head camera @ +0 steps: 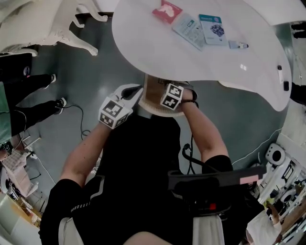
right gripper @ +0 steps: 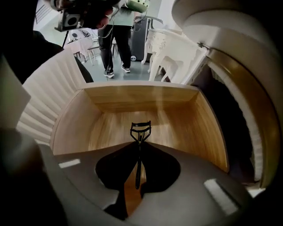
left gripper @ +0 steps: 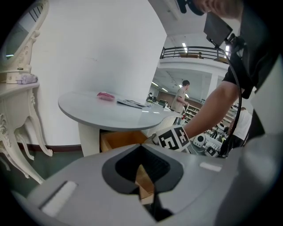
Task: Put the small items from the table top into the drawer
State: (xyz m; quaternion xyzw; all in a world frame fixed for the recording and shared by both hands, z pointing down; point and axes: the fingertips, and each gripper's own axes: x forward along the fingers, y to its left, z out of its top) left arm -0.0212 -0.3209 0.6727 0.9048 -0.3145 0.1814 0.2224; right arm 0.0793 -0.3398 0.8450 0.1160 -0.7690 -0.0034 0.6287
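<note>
Round white table top [head camera: 158, 48] is filling the 12 o'clock half of the head view. Light wooden drawer [right gripper: 132, 95] is standing open under its 6 o'clock edge, and its floor is showing bare boards in the right gripper view. Right gripper [right gripper: 138, 146] is pointing steeply down over the drawer's middle. Its jaws are standing only slightly apart and are clamping the thin handle of a black metal eyelash curler [right gripper: 140, 132], whose curved head is sticking out past the fingertips above the boards. I cannot tell whether the curler is touching the floor. Left gripper [head camera: 117, 110] is hanging just beside the right one, at its 9 o'clock, and is aiming toward the drawer front from outside. Its jaws are sitting drawn together to a slim slit with nothing between them. On the table top a red-pink packet [head camera: 167, 11] is lying at 12 o'clock, with two pale blue printed packets [head camera: 193, 29] near it at 3 o'clock and a black pen [head camera: 283, 79] near the rim at 4 o'clock.
</note>
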